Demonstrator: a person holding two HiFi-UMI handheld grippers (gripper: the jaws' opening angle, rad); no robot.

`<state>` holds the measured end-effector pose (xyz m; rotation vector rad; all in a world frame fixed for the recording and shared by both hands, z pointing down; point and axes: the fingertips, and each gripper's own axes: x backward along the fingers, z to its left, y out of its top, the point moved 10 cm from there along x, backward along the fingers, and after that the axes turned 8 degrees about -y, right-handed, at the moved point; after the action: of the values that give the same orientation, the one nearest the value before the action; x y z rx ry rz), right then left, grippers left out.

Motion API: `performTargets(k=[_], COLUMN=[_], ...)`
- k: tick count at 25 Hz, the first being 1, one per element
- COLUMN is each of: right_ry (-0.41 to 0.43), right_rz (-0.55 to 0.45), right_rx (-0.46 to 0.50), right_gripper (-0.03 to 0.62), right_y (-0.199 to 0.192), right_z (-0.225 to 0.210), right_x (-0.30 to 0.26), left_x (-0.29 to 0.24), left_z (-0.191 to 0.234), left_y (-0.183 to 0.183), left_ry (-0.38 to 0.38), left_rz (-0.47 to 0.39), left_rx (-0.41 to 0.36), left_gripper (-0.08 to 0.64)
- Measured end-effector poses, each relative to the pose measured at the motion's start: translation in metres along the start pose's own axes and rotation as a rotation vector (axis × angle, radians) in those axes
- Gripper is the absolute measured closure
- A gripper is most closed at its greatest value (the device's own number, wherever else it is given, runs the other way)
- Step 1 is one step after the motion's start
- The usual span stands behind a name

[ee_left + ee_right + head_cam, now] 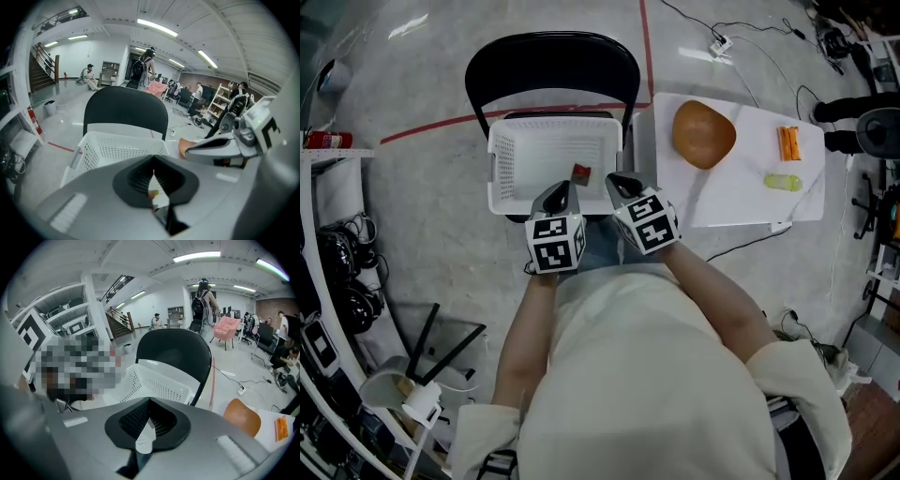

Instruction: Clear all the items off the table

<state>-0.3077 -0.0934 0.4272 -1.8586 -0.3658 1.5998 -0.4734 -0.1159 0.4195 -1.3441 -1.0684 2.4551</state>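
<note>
A white table [741, 202] at the right carries a brown bowl-shaped thing [703, 133], a small orange item [789, 143] and a small green item [782, 182]. Left of it, a white perforated basket [502, 159] rests on a black chair [551, 61], with a small red item [580, 172] inside. My left gripper [558, 192] and right gripper [619, 183] hover side by side at the basket's near edge, both shut with nothing held. In the left gripper view the shut left gripper [153, 176] faces the basket [112, 145]. In the right gripper view the right gripper [149, 416] does too.
Shelving with cables and gear runs along the left. A red fire extinguisher [326, 141] lies on it. Black stand legs [441, 347] sit at lower left. Cables [722, 42] trail over the floor behind the table. People stand far off in the room.
</note>
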Motion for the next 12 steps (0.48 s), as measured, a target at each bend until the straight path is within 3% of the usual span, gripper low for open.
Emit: performTargets(k=[12], right_ry=[-0.115], right_rz=[-0.017], right_rx=[-0.124], right_gripper=[0.594], right_y=[-0.028], right_z=[-0.044], right_x=[0.039], left_x=[-0.025], left_z=[-0.044], left_y=[0.011], left_ry=[-0.094], left_rz=[0.037], left_rx=[-0.105], left_gripper=[0.551])
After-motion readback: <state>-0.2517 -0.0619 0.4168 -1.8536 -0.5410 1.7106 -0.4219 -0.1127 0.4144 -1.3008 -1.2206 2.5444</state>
